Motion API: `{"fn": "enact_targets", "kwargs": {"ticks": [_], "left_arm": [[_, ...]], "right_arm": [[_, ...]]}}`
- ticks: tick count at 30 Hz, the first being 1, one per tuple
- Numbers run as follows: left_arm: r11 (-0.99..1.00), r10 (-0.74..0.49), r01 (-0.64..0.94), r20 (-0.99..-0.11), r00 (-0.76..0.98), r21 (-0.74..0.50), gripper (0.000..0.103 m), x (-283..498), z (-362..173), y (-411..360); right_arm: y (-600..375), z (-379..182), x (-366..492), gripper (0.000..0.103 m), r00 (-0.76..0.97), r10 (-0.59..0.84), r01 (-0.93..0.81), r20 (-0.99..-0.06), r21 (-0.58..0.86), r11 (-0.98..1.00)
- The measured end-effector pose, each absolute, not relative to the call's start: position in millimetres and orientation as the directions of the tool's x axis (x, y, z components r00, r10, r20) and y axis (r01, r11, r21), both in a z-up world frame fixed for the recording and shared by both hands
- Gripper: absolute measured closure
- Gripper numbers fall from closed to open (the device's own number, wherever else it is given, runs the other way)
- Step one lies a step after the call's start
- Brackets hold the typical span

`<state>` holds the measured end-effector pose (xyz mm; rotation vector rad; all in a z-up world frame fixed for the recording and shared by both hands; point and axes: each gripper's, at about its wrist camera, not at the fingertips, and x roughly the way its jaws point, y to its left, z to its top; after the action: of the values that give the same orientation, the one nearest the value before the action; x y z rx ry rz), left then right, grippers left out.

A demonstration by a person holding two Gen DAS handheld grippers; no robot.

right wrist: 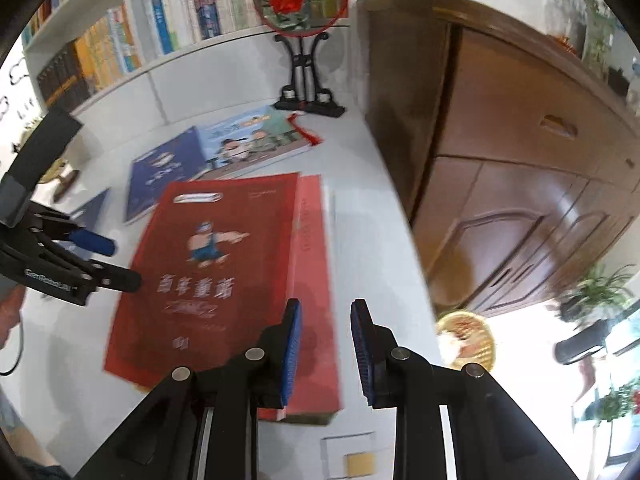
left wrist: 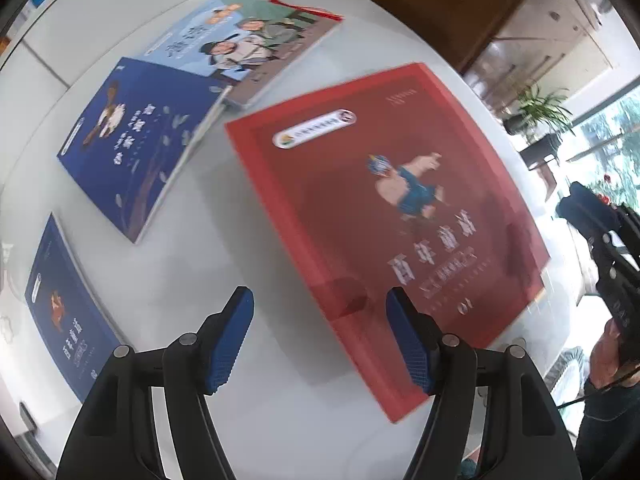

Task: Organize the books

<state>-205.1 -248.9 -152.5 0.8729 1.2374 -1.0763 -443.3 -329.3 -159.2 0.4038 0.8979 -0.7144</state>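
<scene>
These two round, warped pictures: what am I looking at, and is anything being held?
Each picture comes from a fisheye camera on a hand-held two-finger gripper, looking along its blue-padded fingers. The left view looks down on a white table with a red book, two dark blue books and a light blue picture book. The left gripper is open and empty. The right view shows the right gripper over the red book's edge, its jaws narrower but apart, also empty. A fan ornament on a stand stands behind.

Home study: packed bookshelf [right wrist: 120, 36], wooden cabinet [right wrist: 500, 168], potted plant [left wrist: 540, 110].
</scene>
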Motion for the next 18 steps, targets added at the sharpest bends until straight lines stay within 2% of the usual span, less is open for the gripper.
{"fn": "enact_targets", "kwargs": {"ticks": [5, 7, 13, 18], "left_arm": [[0.339, -0.144, 0.941, -0.988, 0.057, 0.005, 0.035, -186.2, -157.4, -238.2], [0.371, -0.151, 0.928, -0.988, 0.031, -0.027, 0.031, -175.4, -161.3, -232.0], [0.419, -0.177, 0.907, -0.984, 0.031, -0.047, 0.033, -158.9, -160.6, -222.0], [0.397, -0.093, 0.915, -0.989, 0.114, 0.068, 0.033, -166.5, -178.9, -227.2]], "right_arm": [[-354.0, -171.7, -429.9, 0.078, 0.354, -0.386, 0.724, -0.852, -0.011, 0.689], [-363.7, -179.5, -422.8, 0.078, 0.332, -0.374, 0.725, -0.866, -0.02, 0.689], [-378.9, -188.7, -414.0, 0.078, 0.327, -0.339, 0.723, -0.882, 0.002, 0.691], [-386.0, -197.2, -408.8, 0.078, 0.307, -0.302, 0.72, -0.903, 0.013, 0.694]]}}
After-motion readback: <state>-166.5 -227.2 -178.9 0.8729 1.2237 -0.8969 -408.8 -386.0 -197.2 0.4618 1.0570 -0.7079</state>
